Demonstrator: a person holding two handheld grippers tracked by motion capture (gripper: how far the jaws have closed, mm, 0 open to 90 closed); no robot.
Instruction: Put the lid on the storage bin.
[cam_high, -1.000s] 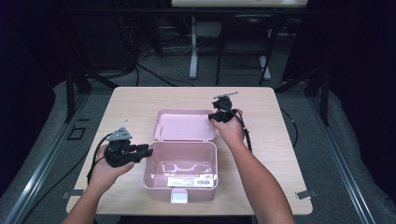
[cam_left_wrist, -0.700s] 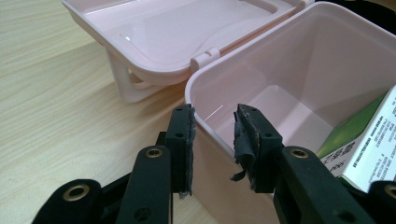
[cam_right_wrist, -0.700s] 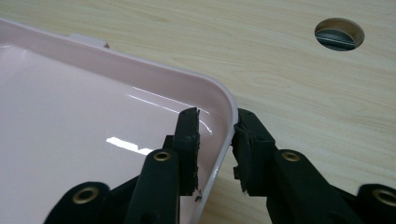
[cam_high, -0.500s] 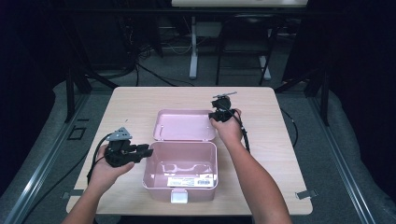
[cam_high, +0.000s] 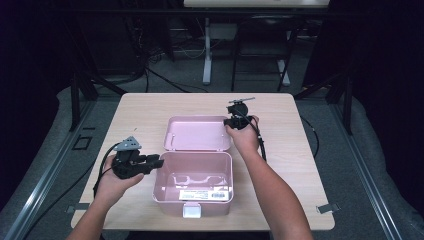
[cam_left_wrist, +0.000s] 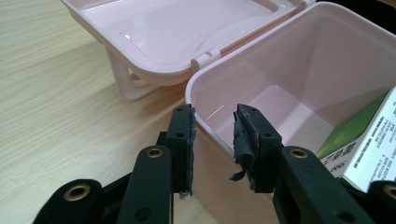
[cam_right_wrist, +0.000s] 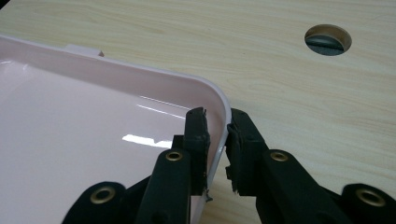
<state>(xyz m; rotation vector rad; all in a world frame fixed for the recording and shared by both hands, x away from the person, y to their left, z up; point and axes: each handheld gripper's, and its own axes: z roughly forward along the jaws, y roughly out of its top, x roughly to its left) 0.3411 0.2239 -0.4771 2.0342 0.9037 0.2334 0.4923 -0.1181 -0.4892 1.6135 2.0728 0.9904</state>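
While the pink box (cam_high: 192, 182) sits open at the lower middle of the high view, its lid (cam_high: 196, 133) lies flipped back flat on the table (cam_high: 145, 107) just above it, joined along the hinge. Both grippers are at the plastic. In the left gripper view the left gripper (cam_left_wrist: 214, 135) straddles the box's wall near a corner, one jaw outside and one inside, with a gap between the inner pad and the wall (so the jaws are parted, not yet biting). In the high view that gripper (cam_high: 152, 162) sits at the box's left edge, centre left of the frame. The right gripper (cam_right_wrist: 217, 135) has its jaws closed in on the lid's rim at a rounded corner, one pad on the glossy inner face and one outside; they look to be pinching it, though the outer pad's contact is hard to confirm. In the high view it (cam_high: 231, 122) is at the lid's upper right corner, just right of centre.

Inside the box a green-and-white carton (cam_left_wrist: 362, 144) shows at the right edge of the left gripper view, and a barcode label (cam_high: 206, 194) lies by the front wall.

Judging by the grips, the job looks like closing the box: the lid is fully open and nothing has swung over yet. Left to do: steady the base, lift the lid over the hinge, bring it down and press the front latch (cam_high: 192, 211).
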